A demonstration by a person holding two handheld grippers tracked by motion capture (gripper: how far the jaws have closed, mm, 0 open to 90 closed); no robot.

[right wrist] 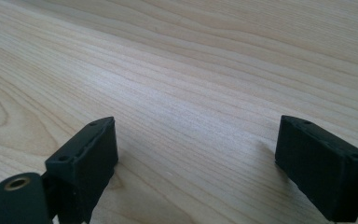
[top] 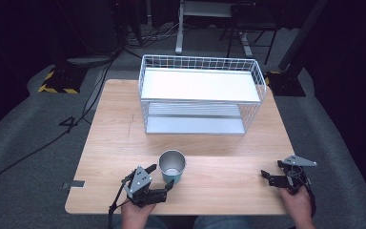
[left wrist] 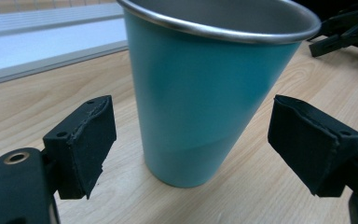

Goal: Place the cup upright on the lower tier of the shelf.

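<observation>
At the near edge of the wooden table [top: 114, 143], the left claw [top: 161, 177] sits with its jaws wide on either side of a teal metal cup [top: 172, 167]. In the left gripper view the cup [left wrist: 205, 93] stands upright between the two black pads [left wrist: 91, 140], with a clear gap of table showing on each side, so the pads are not pressing on it. The cup has a bare steel rim and stands near the front edge, a little left of the middle. Well apart at the right, the right claw [top: 268, 176] rests low over the table, its jaws spread wide over bare wood [right wrist: 191, 93] with nothing between them. Farther back, a white wire basket shelf [top: 200, 93] with two levels stands on the table.
</observation>
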